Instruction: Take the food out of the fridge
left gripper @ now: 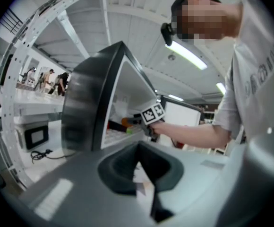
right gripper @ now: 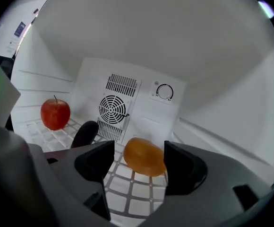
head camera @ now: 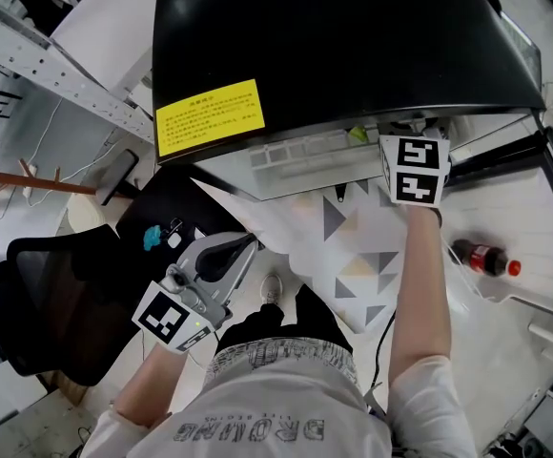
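Observation:
My right gripper (right gripper: 137, 159) reaches inside the small fridge (head camera: 334, 46) and is open. An orange, rounded piece of food (right gripper: 144, 156) lies on the white wire shelf (right gripper: 137, 190) between its jaws, close to the right pad, with a gap at the left one. A red apple (right gripper: 55, 113) stands at the shelf's back left, and a dark, rounded item (right gripper: 84, 133) lies beside it. From the head view only the right gripper's marker cube (head camera: 416, 170) shows at the fridge mouth. My left gripper (head camera: 221, 259) hangs low in front of the fridge, shut and empty.
The fridge's back wall carries a fan grille (right gripper: 113, 109) and a dial (right gripper: 165, 92). A yellow label (head camera: 210, 115) is stuck on the black fridge top. A cola bottle (head camera: 483, 258) lies on the white surface at the right. A black office chair (head camera: 48, 303) stands at the left.

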The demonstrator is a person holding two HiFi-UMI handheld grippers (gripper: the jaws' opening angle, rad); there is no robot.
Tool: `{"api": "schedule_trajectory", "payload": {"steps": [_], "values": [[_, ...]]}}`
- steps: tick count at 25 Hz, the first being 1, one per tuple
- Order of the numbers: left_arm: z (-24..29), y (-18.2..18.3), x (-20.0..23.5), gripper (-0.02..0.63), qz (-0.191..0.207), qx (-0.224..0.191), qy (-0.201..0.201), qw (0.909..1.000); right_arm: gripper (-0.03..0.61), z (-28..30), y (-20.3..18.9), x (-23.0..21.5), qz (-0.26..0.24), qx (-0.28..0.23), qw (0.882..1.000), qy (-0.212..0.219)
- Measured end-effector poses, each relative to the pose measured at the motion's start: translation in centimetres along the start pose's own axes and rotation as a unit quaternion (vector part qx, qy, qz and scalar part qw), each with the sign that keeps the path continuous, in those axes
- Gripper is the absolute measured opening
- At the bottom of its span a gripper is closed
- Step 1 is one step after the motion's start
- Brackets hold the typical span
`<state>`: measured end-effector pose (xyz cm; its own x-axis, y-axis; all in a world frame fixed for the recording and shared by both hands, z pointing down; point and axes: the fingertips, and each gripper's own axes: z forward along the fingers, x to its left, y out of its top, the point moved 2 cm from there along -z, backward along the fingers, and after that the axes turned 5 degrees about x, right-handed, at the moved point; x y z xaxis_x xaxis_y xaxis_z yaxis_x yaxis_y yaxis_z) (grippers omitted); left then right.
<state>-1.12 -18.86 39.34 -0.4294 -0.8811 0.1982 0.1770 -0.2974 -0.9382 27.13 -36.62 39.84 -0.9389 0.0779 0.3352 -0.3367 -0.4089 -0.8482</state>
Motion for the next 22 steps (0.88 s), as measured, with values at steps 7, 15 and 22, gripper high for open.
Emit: {"api": "schedule_trajectory", "payload": {"steps": [7, 15, 22], "values": [[0.1, -0.8, 0.3, 0.006, -0.007, 0.003, 0.002, 1.0, 0.293, 1.6, 0.1, -0.1, -0.028, 0.009, 0.999, -0.016], [0.3, -1.2, 0.3, 0.006, -0.006, 0.007, 0.005, 0.9999, 0.295, 3.1, -0.7, 0.0, -0.076, 0.025, 0.996, -0.034], [0.5, -0.9, -0.6, 0.006, 0.005, 0.01, 0.009, 0.9999, 0.293, 3.2, -1.2, -0.1, -0.113, 0.04, 0.991, -0.06]]}}
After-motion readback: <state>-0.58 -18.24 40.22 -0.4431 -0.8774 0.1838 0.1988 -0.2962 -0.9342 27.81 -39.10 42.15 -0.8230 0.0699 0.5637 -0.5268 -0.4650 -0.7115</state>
